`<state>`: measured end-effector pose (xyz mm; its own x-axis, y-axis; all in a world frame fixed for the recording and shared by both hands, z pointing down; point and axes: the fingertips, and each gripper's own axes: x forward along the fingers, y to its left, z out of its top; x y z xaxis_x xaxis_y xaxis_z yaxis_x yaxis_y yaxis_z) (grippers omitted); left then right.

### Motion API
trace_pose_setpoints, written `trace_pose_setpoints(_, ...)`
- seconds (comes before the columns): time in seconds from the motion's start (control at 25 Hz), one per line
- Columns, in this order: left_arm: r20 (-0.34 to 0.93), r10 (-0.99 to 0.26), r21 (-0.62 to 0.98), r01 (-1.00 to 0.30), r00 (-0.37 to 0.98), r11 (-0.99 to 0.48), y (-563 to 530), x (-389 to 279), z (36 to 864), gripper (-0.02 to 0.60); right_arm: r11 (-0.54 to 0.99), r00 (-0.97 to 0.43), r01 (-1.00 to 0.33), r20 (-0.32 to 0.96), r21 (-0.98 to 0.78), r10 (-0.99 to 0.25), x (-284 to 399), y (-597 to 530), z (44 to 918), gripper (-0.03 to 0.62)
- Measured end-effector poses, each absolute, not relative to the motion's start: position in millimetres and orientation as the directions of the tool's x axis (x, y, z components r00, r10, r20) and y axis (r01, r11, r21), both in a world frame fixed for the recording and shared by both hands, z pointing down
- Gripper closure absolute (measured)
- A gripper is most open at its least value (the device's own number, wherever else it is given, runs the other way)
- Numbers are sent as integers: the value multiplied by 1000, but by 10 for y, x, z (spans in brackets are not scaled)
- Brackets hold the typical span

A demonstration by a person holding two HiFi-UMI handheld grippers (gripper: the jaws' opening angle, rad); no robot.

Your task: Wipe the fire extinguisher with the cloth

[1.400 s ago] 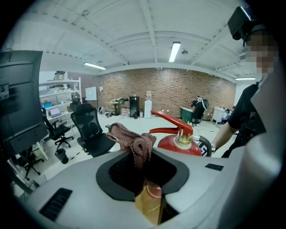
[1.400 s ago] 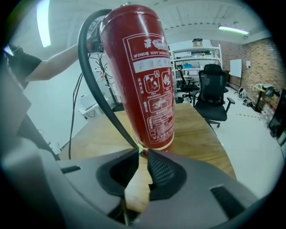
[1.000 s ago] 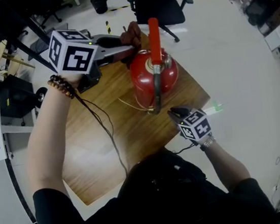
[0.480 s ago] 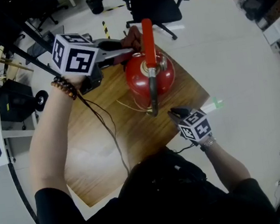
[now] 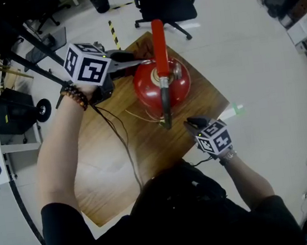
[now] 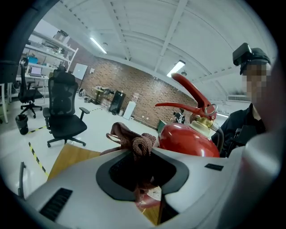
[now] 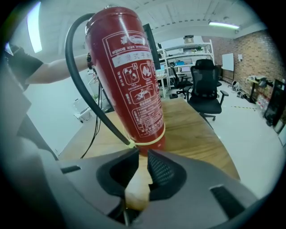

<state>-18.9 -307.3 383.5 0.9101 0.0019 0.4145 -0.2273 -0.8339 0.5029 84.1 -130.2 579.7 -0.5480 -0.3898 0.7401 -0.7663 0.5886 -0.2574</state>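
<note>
A red fire extinguisher (image 5: 162, 84) stands upright on the wooden table (image 5: 109, 170), its red lever (image 5: 157, 34) on top and its black hose (image 5: 165, 105) hanging down the near side. My left gripper (image 5: 136, 58) is shut on a bunched brown cloth (image 6: 133, 139), held against the extinguisher's (image 6: 187, 139) upper left shoulder. My right gripper (image 5: 192, 123) sits low by the hose end, near the table's right edge. In the right gripper view its jaws (image 7: 142, 156) stand shut just in front of the cylinder's (image 7: 134, 80) base, and I see nothing held between them.
A thin cable (image 5: 125, 151) trails from the left gripper across the table towards me. A black office chair (image 5: 163, 3) stands on the floor beyond the table's far corner. Dark stands and equipment (image 5: 11, 104) crowd the left side.
My left gripper has sunk with the cloth, from level with the extinguisher's lever to its shoulder. The right gripper has kept still.
</note>
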Motion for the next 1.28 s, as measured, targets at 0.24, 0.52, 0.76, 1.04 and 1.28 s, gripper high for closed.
trace_pose_setpoints(0.24, 352, 33, 585, -193, 935, -788, -3107, -164, 3975, 503, 580, -544, -771, 746, -264, -384, 856, -1286, 5859, 530)
trace_pose_setpoints(0.52, 439, 45, 552, -230, 897, -801, -3099, -122, 4352, 503, 571, -542, -774, 750, -272, -378, 880, -1293, 5897, 530)
trace_pose_setpoints(0.76, 483, 44, 564, -272, 875, -780, -3112, -140, 4710, 503, 565, -542, -777, 753, -278, -373, 874, -1314, 5928, 530)
trace_pose_setpoints(1.04, 547, 72, 574, -311, 834, -758, -3051, -197, 5212, 503, 560, -538, -778, 761, -284, -363, 909, -1301, 5972, 530)
trace_pose_setpoints(1.28, 570, 75, 598, -350, 818, -722, -3033, -238, 5614, 503, 560, -535, -778, 766, -283, -357, 907, -1328, 5992, 530)
